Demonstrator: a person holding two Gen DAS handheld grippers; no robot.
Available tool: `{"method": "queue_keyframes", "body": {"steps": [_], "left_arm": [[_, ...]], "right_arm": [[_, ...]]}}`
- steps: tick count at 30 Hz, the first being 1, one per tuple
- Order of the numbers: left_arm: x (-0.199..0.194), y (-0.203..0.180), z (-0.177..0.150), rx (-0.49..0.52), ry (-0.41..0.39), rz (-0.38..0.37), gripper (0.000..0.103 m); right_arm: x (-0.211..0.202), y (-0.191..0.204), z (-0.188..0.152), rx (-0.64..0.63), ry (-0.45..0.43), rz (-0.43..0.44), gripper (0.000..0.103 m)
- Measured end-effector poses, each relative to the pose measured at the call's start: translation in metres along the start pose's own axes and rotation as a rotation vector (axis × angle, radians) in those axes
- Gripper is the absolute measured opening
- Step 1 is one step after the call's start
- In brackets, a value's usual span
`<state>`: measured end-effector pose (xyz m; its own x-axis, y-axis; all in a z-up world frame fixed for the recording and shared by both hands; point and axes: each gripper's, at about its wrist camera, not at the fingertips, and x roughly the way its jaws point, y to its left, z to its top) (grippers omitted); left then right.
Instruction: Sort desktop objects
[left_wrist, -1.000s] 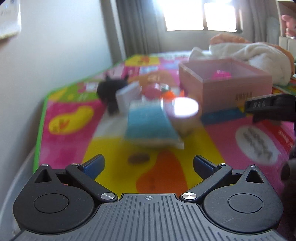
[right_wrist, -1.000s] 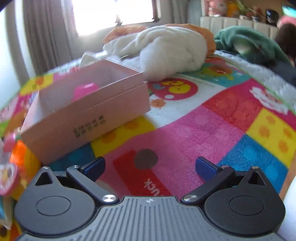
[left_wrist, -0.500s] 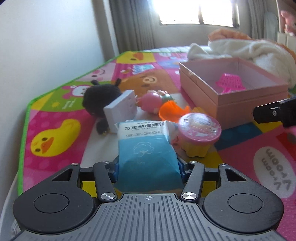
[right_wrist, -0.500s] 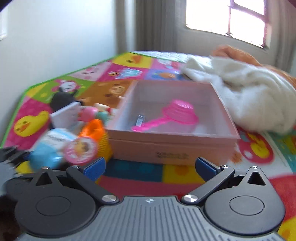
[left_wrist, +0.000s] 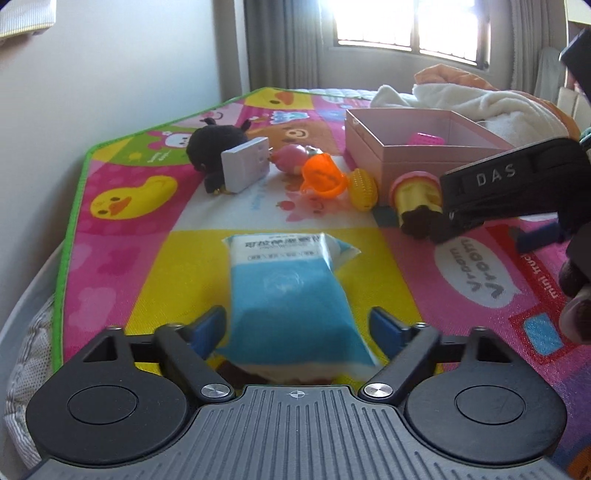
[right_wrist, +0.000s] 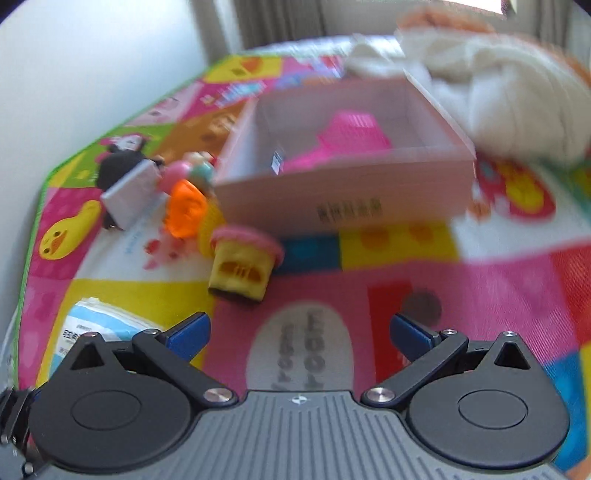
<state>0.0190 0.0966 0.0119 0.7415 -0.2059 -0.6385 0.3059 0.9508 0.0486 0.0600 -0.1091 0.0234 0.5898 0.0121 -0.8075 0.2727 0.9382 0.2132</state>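
Lying lengthwise straight ahead of the left tool, the blue packet sits on the mat between its jaws, which have just been opening and stand clear of it. Right tool wide, empty, nearer the pink box.

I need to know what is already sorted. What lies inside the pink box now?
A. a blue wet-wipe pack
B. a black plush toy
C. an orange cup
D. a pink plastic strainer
D: the pink plastic strainer lies inside the pink box.
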Motion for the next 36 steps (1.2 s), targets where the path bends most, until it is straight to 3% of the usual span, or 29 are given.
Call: {"method": "queue_keyframes", "body": {"steps": [4, 8, 10, 12, 14, 18, 20, 25, 31, 34, 36], "left_arm": [[0.006, 0.000, -0.013, -0.029, -0.027, 0.001, 0.097], [0.005, 0.000, -0.018, -0.032, -0.053, 0.008, 0.099], [0.004, 0.002, -0.022, -0.048, -0.074, 0.003, 0.100], [0.004, 0.001, -0.023, -0.048, -0.081, 0.007, 0.100], [0.005, 0.000, -0.022, -0.039, -0.077, 0.015, 0.101], [0.005, 0.001, -0.023, -0.045, -0.079, 0.010, 0.101], [0.005, 0.002, -0.023, -0.049, -0.077, 0.005, 0.101], [0.005, 0.000, -0.023, -0.038, -0.073, 0.017, 0.101], [0.006, -0.002, -0.022, -0.031, -0.064, 0.033, 0.102], [0.007, -0.004, -0.022, -0.024, -0.061, 0.047, 0.103], [0.007, -0.007, -0.022, -0.018, -0.058, 0.059, 0.103]], "right_arm": [[0.012, 0.002, -0.009, 0.005, 0.035, -0.026, 0.103], [0.009, 0.022, -0.012, -0.140, 0.079, -0.075, 0.103], [-0.015, 0.026, -0.008, -0.152, -0.025, -0.003, 0.103], [-0.033, 0.033, 0.000, -0.177, -0.151, -0.009, 0.103], [-0.025, 0.037, 0.017, -0.176, -0.136, -0.024, 0.100], [0.023, 0.031, 0.044, -0.126, 0.000, -0.029, 0.074], [0.031, 0.024, 0.046, -0.088, 0.058, 0.039, 0.038], [-0.017, 0.015, 0.029, -0.156, 0.077, 0.112, 0.038], [-0.058, -0.019, 0.001, -0.211, 0.074, 0.104, 0.037], [-0.067, -0.025, -0.002, -0.215, -0.005, 0.074, 0.046], [-0.073, -0.030, 0.002, -0.188, -0.046, 0.100, 0.057]]}}
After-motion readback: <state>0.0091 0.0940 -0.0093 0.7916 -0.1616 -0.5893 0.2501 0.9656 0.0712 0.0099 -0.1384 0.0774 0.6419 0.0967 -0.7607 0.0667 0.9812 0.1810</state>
